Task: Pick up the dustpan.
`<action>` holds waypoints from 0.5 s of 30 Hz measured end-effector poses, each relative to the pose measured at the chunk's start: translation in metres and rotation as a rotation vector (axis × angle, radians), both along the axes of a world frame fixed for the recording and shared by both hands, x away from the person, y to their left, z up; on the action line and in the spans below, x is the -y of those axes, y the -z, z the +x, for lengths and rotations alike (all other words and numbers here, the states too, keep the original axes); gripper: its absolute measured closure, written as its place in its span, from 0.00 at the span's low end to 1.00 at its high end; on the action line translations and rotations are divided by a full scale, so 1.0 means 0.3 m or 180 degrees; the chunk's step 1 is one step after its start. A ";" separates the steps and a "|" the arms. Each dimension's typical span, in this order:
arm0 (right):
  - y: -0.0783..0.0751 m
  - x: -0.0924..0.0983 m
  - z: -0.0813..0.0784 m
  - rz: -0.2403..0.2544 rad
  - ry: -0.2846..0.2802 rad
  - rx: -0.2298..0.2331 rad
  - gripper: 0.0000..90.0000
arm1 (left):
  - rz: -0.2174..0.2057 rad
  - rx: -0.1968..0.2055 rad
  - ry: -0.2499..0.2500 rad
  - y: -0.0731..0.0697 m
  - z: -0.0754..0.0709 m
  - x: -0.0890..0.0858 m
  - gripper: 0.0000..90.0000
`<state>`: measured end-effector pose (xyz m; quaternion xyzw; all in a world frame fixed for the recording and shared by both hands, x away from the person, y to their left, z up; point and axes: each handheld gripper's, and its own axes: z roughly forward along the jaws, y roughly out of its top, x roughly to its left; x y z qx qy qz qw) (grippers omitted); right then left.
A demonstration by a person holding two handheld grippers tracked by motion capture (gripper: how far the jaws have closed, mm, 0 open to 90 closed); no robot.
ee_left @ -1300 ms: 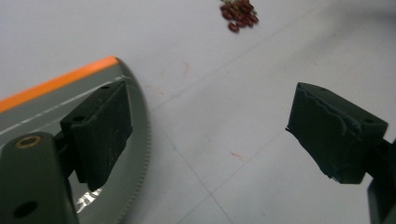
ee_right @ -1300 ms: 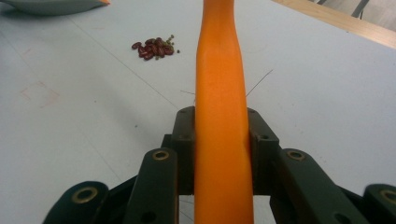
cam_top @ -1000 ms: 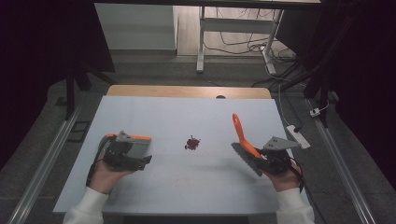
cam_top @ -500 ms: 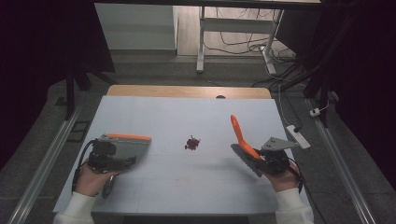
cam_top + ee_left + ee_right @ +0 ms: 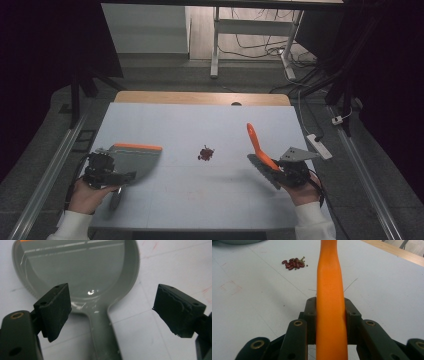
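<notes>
My worry is the dustpan [image 5: 132, 159]: my left tongs [image 5: 110, 312] stand wide apart with its grey handle lying loose between the jaws, touched by neither, so if I close off-centre or lift early the smooth, glossy handle could skate sideways on the tabletop [image 5: 200, 120] and I would clamp air or only an edge. On the other side, my right tongs [image 5: 329, 322] are clamped on the orange brush handle [image 5: 329, 285], which rises steeply from the jaws; it looks slick and tapered, so I judge that a hard sweep could twist it in the grip. The little heap of beans [image 5: 205, 153] sits near the middle of the tabletop, between the dustpan and the brush and apart from both. In the right gripper view it shows as dark red kidney-shaped beans [image 5: 293, 264] packed close, with a few small greenish grains at one edge. They look hard and round enough to roll, so a fast stroke could scatter them past the pan's orange lip.
</notes>
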<state>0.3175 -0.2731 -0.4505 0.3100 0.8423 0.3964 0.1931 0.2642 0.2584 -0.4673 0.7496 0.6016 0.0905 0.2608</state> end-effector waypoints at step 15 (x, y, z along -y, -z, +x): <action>0.004 -0.003 0.001 -0.0030 0.0005 -0.0005 0.78 | 0.0149 -0.0435 -0.0081 0.078 -0.015 -0.009 0.18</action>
